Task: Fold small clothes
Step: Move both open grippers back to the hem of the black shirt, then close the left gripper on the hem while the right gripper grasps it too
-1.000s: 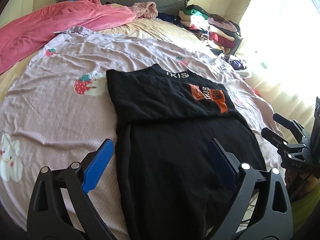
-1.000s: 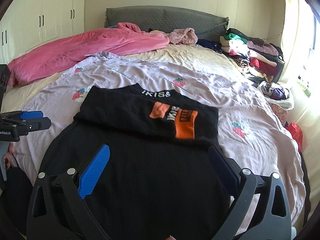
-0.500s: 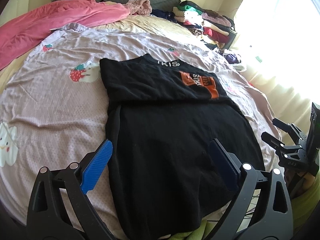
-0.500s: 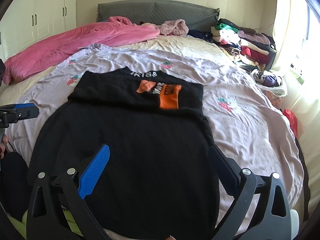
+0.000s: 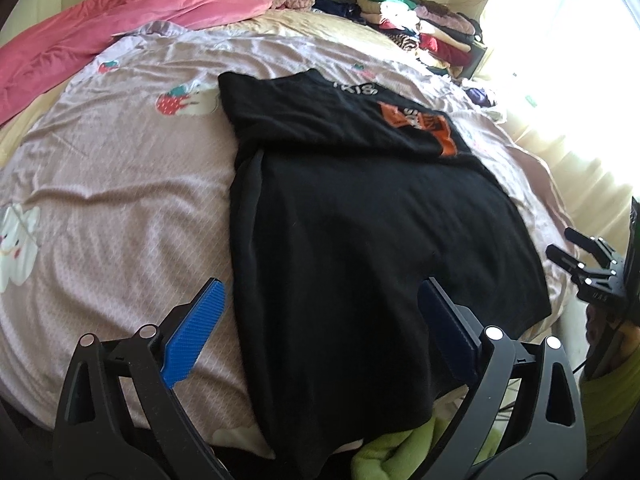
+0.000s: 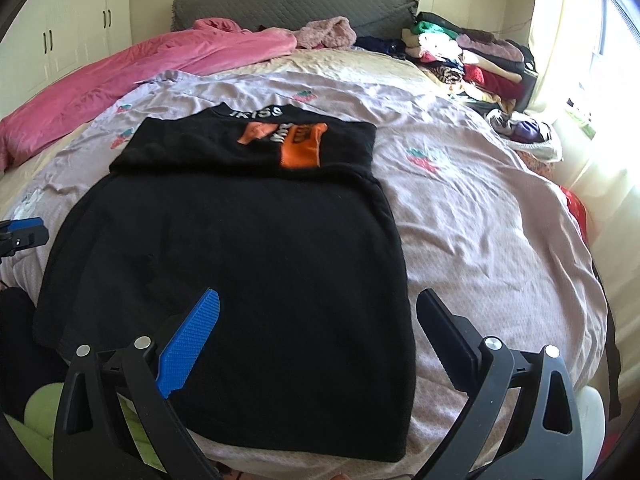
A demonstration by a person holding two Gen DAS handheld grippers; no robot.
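A black shirt (image 5: 360, 240) with an orange print (image 5: 424, 124) lies flat on the lilac bedsheet (image 5: 120, 208), its top part folded down over the body. It also shows in the right wrist view (image 6: 240, 260), print (image 6: 300, 144) at the far end. My left gripper (image 5: 320, 328) is open and empty above the shirt's near left hem. My right gripper (image 6: 318, 340) is open and empty above the near right hem; it also shows at the right edge of the left wrist view (image 5: 568, 248). The left gripper's tip shows at the left edge of the right wrist view (image 6: 24, 232).
A pink blanket (image 6: 140, 76) lies at the bed's far left. A pile of clothes (image 6: 464, 56) sits at the far right by the bright window. A grey headboard (image 6: 292, 4) is behind. Green fabric (image 5: 400, 452) hangs below the bed edge.
Both grippers have pulled back toward the near bed edge, so more of the shirt's lower body and hem is in view. Both stay open.
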